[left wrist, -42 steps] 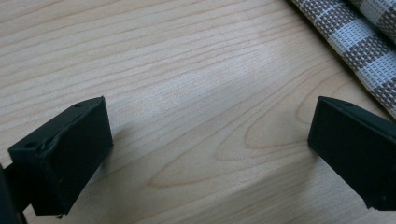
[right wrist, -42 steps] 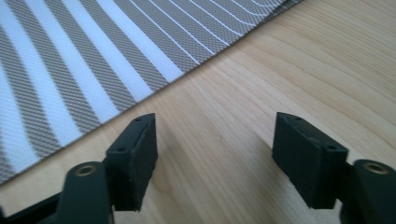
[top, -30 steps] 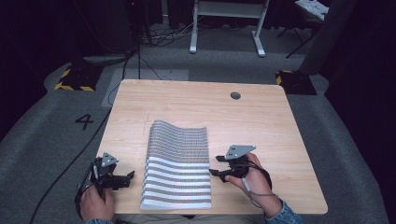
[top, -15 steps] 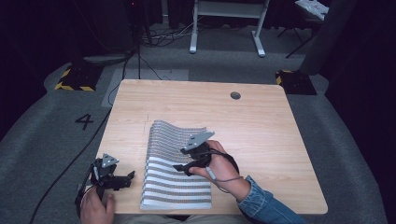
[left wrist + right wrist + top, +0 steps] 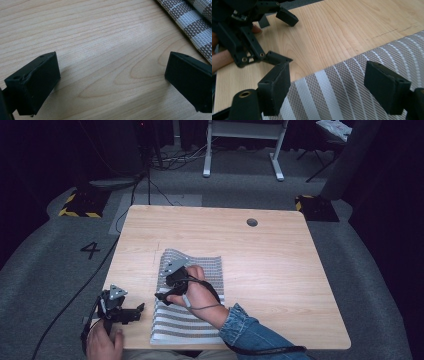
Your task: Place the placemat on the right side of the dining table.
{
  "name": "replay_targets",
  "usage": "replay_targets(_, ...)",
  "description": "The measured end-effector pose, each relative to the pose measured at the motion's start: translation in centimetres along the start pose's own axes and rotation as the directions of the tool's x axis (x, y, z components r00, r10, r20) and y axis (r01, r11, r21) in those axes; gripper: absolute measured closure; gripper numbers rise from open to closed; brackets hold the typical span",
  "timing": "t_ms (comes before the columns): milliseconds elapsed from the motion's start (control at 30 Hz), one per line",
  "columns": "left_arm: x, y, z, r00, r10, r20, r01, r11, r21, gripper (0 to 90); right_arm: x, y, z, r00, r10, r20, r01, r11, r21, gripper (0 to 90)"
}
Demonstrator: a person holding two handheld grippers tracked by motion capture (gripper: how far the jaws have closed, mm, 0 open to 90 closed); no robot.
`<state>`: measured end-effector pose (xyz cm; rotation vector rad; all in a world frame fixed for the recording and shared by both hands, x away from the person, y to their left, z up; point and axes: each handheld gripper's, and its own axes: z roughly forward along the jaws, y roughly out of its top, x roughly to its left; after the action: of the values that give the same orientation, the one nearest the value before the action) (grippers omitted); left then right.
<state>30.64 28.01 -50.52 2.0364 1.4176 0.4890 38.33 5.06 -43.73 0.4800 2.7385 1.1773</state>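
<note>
- A lab or test studio, not a home.
- One bare wooden worktop stands alone on grey carpet.
- A painted "4" marks the floor beside it.
- Yellow-and-black hazard-striped blocks sit nearby.
- Cables trail under a white equipment frame.
- Dark surroundings close it in.
</note>
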Motion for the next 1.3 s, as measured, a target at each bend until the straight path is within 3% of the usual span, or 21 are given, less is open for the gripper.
replay_targets(100,0.0,0.0,0.0,1.0000,0.000,0.000,0.000,1.0000,0.000,0.0,0.1,0.1,0.7,0.9997,0.021,0.013,-0.021,1.000,0.017,19.5)
replay_targets(133,0.0,0.0,0.0,1.0000,0.000,0.000,0.000,1.0000,0.000,0.0,0.1,0.0,1.5,0.9982,0.030,0.052,-0.033,0.998,0.047,17.6)
replay_targets(167,0.0,0.0,0.0,1.0000,0.000,0.000,0.000,1.0000,0.000,0.0,0.1,0.0,1.5,0.9982,0.030,0.052,-0.033,0.998,0.047,17.6)
replay_targets(267,0.0,0.0,0.0,1.0000,0.000,0.000,0.000,1.0000,0.000,0.0,0.2,-0.2,2.5,0.9939,0.091,0.061,-0.096,0.992,0.076,15.3)
replay_targets(433,0.0,0.0,0.0,1.0000,-0.001,0.000,0.001,1.0000,0.000,0.0,0.2,-0.6,3.3,0.9892,0.136,0.055,-0.141,0.986,0.094,17.4)
replay_targets(467,0.0,0.0,0.0,1.0000,0.000,0.000,0.000,1.0000,0.000,0.0,0.1,-0.8,3.3,0.9864,0.160,0.038,-0.163,0.982,0.092,27.7)
replay_targets(533,0.0,0.0,0.0,1.0000,0.000,0.000,0.000,1.0000,0.000,0.0,0.0,-0.8,3.0,0.9866,0.163,-0.015,-0.160,0.981,0.112,39.4)
replay_targets(567,0.0,0.0,0.0,1.0000,0.000,0.000,0.000,1.0000,0.000,0.0,0.0,-0.8,2.9,0.9874,0.157,-0.020,-0.153,0.981,0.118,48.0)
replay_targets(667,0.0,0.0,0.0,1.0000,0.000,0.000,0.000,1.0000,0.000,0.0,-0.1,-0.6,2.7,0.9860,0.157,-0.057,-0.148,0.979,0.137,61.6)
replay_targets(700,0.0,0.0,0.0,1.0000,-0.001,0.000,0.001,1.0000,0.000,0.0,-0.1,-0.6,2.7,0.9860,0.157,-0.057,-0.148,0.979,0.137,61.6)
replay_targets(733,0.0,0.0,0.0,1.0000,-0.001,0.000,0.001,1.0000,0.000,0.0,-0.1,-0.7,2.7,0.9850,0.157,-0.071,-0.145,0.977,0.155,69.0)
replay_targets(767,0.0,0.0,0.0,1.0000,-0.001,0.000,0.001,1.0000,0.000,0.0,-0.1,-0.7,2.7,0.9850,0.157,-0.071,-0.145,0.977,0.155,69.0)
replay_targets(800,0.0,0.0,0.0,1.0000,0.000,0.000,0.000,1.0000,0.000,0.0,-0.4,-0.8,2.8,0.9858,0.144,-0.086,-0.129,0.978,0.163,78.1)
replay_targets(1000,0.0,0.0,0.0,1.0000,0.000,0.000,0.000,1.0000,0.001,0.0,-0.5,-1.0,2.3,0.9815,0.165,-0.097,-0.145,0.972,0.184,87.5)
replay_targets(1033,0.0,0.0,0.0,1.0000,0.003,0.004,-0.003,1.0000,0.001,0.0,-0.7,-0.9,2.1,0.9856,0.134,-0.104,-0.117,0.981,0.156,87.8)
replay_targets(1233,0.2,-0.1,-0.1,0.9997,0.020,0.015,-0.020,0.9998,0.004,0.0,-0.7,-0.5,-0.6,0.9868,0.133,-0.092,-0.120,0.983,0.137,88.2)
replay_targets(1267,0.4,-0.1,-0.2,0.9987,0.041,0.029,-0.041,0.9991,0.005,0.0,-1.1,-0.4,-1.8,0.9884,0.118,-0.095,-0.109,0.989,0.100,88.2)
replay_targets(1300,0.4,-0.1,-0.2,0.9987,0.041,0.029,-0.041,0.9991,0.005,0.0,-1.1,-0.4,-1.8,0.9884,0.118,-0.095,-0.109,0.989,0.100,88.2)
